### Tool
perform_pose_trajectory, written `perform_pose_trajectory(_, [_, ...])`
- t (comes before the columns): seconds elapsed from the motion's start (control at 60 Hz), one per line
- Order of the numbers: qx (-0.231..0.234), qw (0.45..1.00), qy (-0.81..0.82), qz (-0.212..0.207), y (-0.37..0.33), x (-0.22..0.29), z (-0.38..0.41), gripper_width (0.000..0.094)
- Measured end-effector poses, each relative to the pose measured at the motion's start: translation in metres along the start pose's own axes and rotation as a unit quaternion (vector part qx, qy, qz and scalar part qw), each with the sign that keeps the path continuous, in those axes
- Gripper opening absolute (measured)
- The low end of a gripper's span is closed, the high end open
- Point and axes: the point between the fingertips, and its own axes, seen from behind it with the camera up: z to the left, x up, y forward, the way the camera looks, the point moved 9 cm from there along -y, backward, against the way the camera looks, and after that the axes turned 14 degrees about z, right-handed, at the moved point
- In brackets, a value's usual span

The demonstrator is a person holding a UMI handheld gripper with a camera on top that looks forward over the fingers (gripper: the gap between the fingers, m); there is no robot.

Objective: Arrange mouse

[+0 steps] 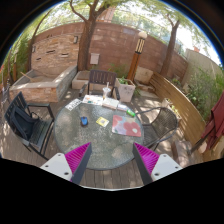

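While the tool (112, 160) hangs open and empty, well back from the round glass counter (75, 130), no mouse is discernible there; arranging looks unstarted.

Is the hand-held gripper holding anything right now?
No. The hand-held gripper is open with nothing between its fingers, well short of the round glass table.

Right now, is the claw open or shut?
Open. The claw has its two fingers wide apart with nothing between them, and it is short of the round glass table ahead.
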Motion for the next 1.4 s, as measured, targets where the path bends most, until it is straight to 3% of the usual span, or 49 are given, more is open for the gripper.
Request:
perform_pose_trajectory(0.2, [0.018, 1.000, -0.010, 0.013, 0.019, -0.007, 0.009, 0.0846])
perform_pose_trajectory(0.367, [0.050, 0.997, -0.013, 0.054, 0.050, -0.023, 0.013, 0.0843])
perform_pose_trajectory(0.55, [0.094, 0.992, -0.006, 0.079, 0.154, -0.059, 0.059, 0.0848])
perform_pose_trajectory(0.75, [0.124, 0.991, -0.039, 0.025, 0.273, -0.016, 0.109, 0.0848])
perform_pose_trajectory(1.0, [0.172, 0.984, -0.049, -0.020, 0.400, 0.084, 0.180, 0.0848])
perform_pose_trajectory(1.133, [0.168, 0.984, -0.049, -0.029, 0.450, 0.122, 0.201, 0.0812])
perform_pose_trajectory(1.3, [0.157, 0.986, -0.053, -0.006, 0.492, 0.135, 0.209, 0.0729])
perform_pose_trajectory(1.4, [0.163, 0.985, -0.062, -0.018, 0.494, 0.141, 0.212, 0.0526])
